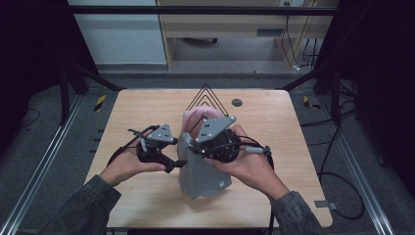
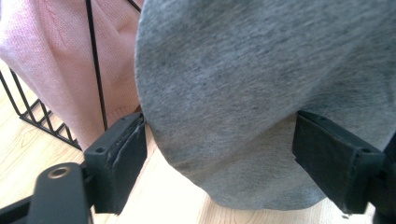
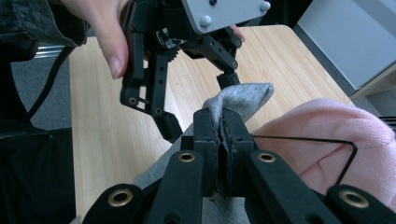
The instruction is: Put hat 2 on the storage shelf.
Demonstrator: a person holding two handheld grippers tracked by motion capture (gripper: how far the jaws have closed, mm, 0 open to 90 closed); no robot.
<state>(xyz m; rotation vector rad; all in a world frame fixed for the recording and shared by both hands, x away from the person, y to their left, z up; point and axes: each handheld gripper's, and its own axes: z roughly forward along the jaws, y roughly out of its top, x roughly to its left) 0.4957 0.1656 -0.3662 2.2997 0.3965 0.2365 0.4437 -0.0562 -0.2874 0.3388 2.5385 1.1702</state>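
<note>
A grey cloth (image 1: 203, 176) hangs bunched over the middle of the wooden table (image 1: 274, 122). My right gripper (image 1: 192, 147) holds it up by the top edge. In the right gripper view the right gripper (image 3: 223, 123) is shut on a fold of the grey cloth (image 3: 243, 98). My left gripper (image 1: 178, 164) reaches in from the left. In its own view the jaws of the left gripper (image 2: 224, 158) stand wide apart with the rounded lower edge of the grey cloth (image 2: 243, 84) between them, not pinched. Behind it a pink knit garment (image 1: 195, 117) lies on a black wire rack (image 1: 205, 90).
A small dark round disc (image 1: 237, 102) sits on the table behind the rack. Black frame posts and cables stand on the floor at both sides of the table. A wooden shelf unit stands at the far wall.
</note>
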